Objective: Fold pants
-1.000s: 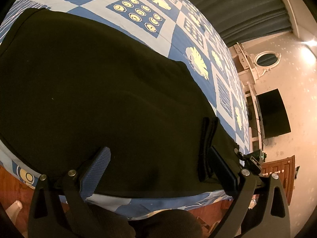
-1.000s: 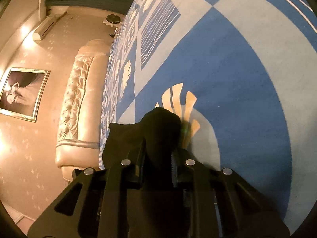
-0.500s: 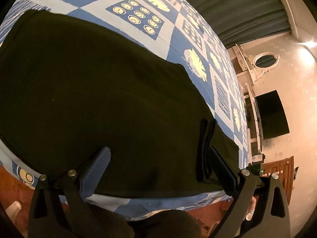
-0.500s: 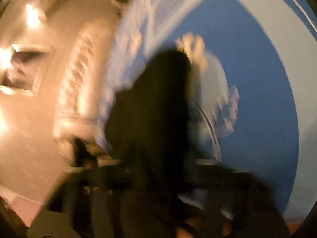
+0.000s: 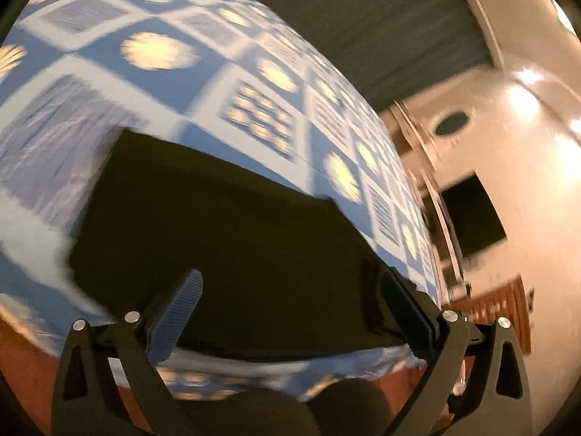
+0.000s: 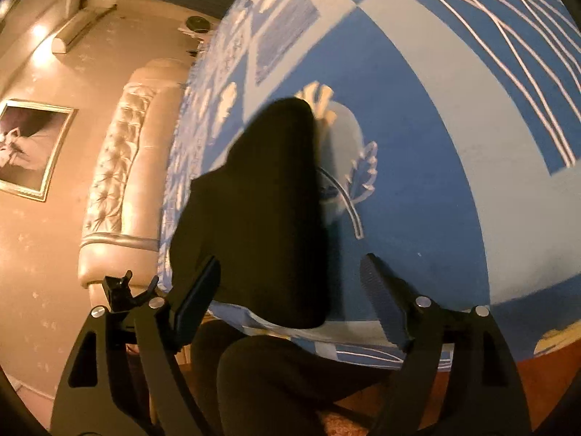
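— Where are our pants [image 5: 236, 239]?
— Flat on the bed [image 5: 174, 83], just ahead of both claws.
— Our right claw [image 6: 290, 290]?
— Its jaws have just been opening; wide, gripping nothing.
— Left claw [image 5: 290, 294]?
— Wide too.

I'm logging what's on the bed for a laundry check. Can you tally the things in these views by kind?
Black pants: 1
Blue patterned bedspread: 1
Tools: 2, the left tool and the right tool, both open
Total: 4
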### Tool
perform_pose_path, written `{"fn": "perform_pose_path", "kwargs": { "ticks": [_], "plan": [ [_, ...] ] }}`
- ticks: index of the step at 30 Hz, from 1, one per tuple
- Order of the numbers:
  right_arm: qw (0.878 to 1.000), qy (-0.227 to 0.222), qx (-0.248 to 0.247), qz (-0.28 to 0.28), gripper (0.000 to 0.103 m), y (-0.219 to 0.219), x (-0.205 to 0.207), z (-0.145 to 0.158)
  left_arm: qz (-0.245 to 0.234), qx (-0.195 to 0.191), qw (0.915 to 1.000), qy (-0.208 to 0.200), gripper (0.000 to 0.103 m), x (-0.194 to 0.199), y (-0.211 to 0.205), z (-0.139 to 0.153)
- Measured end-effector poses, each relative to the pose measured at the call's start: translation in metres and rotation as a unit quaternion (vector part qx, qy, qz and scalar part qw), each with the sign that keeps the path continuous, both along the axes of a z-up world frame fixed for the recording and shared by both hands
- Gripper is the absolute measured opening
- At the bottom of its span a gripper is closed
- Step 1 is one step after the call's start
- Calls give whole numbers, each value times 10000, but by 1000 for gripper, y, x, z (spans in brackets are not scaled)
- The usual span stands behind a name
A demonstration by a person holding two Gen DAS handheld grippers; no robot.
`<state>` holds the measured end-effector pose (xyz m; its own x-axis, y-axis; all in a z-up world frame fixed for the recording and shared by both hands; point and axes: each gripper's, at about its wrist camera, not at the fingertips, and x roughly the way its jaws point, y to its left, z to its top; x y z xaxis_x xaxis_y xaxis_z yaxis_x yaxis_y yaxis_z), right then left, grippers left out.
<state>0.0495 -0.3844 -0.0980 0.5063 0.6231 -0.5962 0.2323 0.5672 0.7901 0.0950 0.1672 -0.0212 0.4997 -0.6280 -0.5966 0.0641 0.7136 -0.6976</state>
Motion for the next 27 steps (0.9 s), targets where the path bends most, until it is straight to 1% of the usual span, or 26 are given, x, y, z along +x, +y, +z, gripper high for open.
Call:
{"fn": "perform_pose_path", "kwargs": {
  "ticks": [2, 3, 5, 7, 9, 12, 13, 14, 16, 17, 18, 19, 20, 22, 23, 24, 25, 26, 27],
  "plan": [
    [10000, -28, 34, -65, 79, -1, 1, 2, 291, 13, 9993, 250, 97, 4, 35, -16],
    [9999, -48, 74, -106, 79, 2, 5, 3, 454, -59, 9981, 401, 97, 7, 55, -27],
    [9997, -58, 150, -198, 79, 4, 8, 2, 618, -238, 9962, 570, 97, 12, 77, -42],
    [9996, -27, 139, -250, 79, 8, 10, 2, 683, -448, 9936, 776, 97, 20, 92, -62],
    [9995, -39, 147, -282, 79, 7, 7, 1, 661, -370, 9935, 848, 97, 28, 96, -74],
    [9992, -41, 214, -333, 79, 2, 4, -1, 605, -423, 9946, 729, 97, 31, 93, -81],
    [9991, -41, 232, -339, 79, 1, 4, -1, 573, -490, 9950, 653, 97, 31, 91, -80],
    [9991, -39, 250, -341, 79, 1, 4, -3, 449, -660, 9952, 570, 97, 31, 87, -80],
    [9991, -39, 256, -341, 79, 0, 5, -3, 247, -988, 9931, 587, 97, 28, 83, -84],
    [9990, -41, 267, -344, 79, -1, 4, -4, 217, -1023, 9927, 603, 97, 26, 80, -85],
    [9990, -43, 279, -349, 79, -1, 4, -4, 197, -935, 9938, 570, 97, 25, 76, -86],
    [9990, -45, 288, -352, 79, -2, 4, -5, 189, -887, 9945, 518, 97, 24, 75, -86],
    [9989, -52, 301, -356, 79, -4, 3, -7, 217, -935, 9941, 496, 97, 23, 76, -87],
    [9988, -53, 314, -367, 79, -4, 3, -6, 471, -1335, 9884, 551, 95, 21, 83, -92],
    [9988, -55, 320, -365, 79, -5, 3, -7, 560, -1426, 9865, 570, 89, 20, 85, -94],
    [9988, -60, 330, -371, 79, -5, 3, -7, 596, -1280, 9880, 625, 53, 19, 85, -95],
    [9987, -62, 344, -379, 79, -5, 2, -8, 580, -1024, 9902, 748, 15, 20, 83, -97],
    [9986, -63, 358, -385, 79, -6, 2, -8, 567, -850, 9906, 904, 15, 20, 82, -101],
    [9985, -65, 376, -397, 79, -7, 2, -8, 604, -914, 9901, 883, 15, 18, 84, -103]
  ]
}}
